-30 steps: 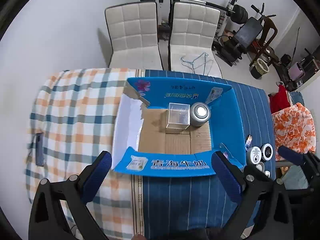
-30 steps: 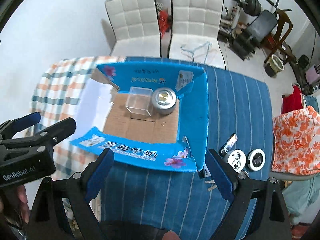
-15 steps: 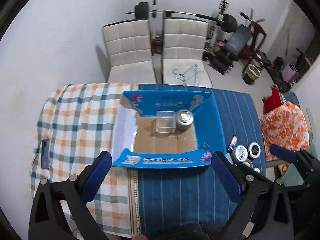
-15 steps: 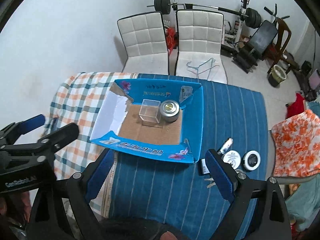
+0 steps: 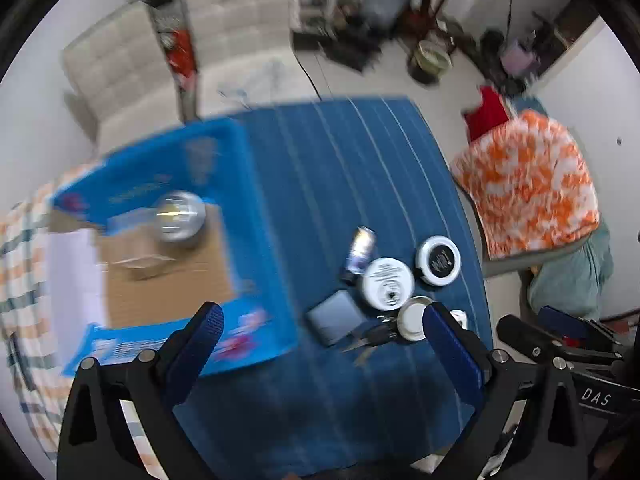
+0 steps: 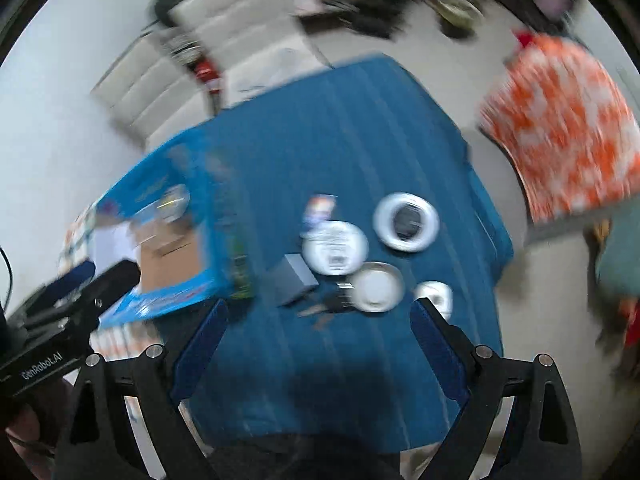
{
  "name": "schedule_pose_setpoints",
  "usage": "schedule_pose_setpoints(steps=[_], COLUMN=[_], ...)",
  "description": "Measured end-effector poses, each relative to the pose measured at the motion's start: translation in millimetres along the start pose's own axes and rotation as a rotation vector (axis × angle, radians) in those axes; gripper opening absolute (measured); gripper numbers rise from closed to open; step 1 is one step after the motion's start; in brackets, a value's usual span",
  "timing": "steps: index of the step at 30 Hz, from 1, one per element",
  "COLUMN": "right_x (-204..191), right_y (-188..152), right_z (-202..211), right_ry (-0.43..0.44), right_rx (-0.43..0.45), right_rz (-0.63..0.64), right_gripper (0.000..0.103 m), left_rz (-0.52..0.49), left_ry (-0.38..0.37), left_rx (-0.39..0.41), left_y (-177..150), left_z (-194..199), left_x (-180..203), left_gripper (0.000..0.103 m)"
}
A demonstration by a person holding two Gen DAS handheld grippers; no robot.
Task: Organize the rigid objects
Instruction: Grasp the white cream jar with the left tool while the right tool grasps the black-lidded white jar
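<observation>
Both views are pretty smeared, so some detail is lost. Going left to right from the left wrist view: the checked cloth (image 5: 24,256) peeks in at 9 o'clock, and on it sits the blue cardboard box (image 5: 260,216), flaps up. Inside it, toward 10 o'clock, there's a silver round tin (image 5: 180,216), with a clear plastic box (image 5: 138,258) just below it on the brown floor of the carton.

The left gripper (image 5: 324,344) hangs at 6 o'clock with its fingers spread wide and nothing between them, over the blue striped cloth (image 5: 352,152).

Right of the box, a cluster of loose bits lies on the blue cloth around 4 o'clock from centre: a dark flat square case (image 5: 334,316), a small tube-ish thing (image 5: 360,248) lying down, a white round tin (image 5: 387,283) touching it, a black-topped round tin (image 5: 439,261) just beside that, and a pale round lid (image 5: 414,317) partly behind the gripper's right finger. Keys (image 5: 374,336) sit next to the case.

The right gripper (image 6: 318,328) in its own view is released too, fingers wide apart, holding nothing, hovering over the same cluster. In the left wrist view it pokes in at 4 o'clock. An orange-and-white cloth (image 5: 528,184) is off the table at 2 o'clock.
</observation>
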State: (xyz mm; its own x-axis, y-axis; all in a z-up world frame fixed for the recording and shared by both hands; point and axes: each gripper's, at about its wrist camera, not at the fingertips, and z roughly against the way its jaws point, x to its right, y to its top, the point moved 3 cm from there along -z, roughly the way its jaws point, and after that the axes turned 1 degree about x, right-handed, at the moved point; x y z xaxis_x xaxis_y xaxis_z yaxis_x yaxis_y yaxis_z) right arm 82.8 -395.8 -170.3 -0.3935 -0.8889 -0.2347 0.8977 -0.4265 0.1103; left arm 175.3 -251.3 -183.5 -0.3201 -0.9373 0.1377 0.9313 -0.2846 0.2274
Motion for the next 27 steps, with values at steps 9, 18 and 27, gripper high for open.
schedule_pose_setpoints(steps=[9, 18, 27], right_x=[112.5, 125.8, 84.5], right_y=[36.6, 53.4, 78.7], right_z=[-95.4, -137.1, -184.4], right_ry=[-0.034, 0.06, 0.058], right_rx=[-0.097, -0.11, -0.163], right_rz=[-0.132, -0.266, -0.209], right_gripper=[0.079, 0.079, 0.08], left_rz=[-0.057, -0.014, 0.005], left_ry=[0.064, 0.121, 0.145], left_rx=[-0.27, -0.322, -0.26], left_y=[6.0, -2.2, 4.7], left_z=[-150.2, -209.4, -201.9], left_x=[68.5, 69.3, 48.1], left_gripper=[0.102, 0.079, 0.063])
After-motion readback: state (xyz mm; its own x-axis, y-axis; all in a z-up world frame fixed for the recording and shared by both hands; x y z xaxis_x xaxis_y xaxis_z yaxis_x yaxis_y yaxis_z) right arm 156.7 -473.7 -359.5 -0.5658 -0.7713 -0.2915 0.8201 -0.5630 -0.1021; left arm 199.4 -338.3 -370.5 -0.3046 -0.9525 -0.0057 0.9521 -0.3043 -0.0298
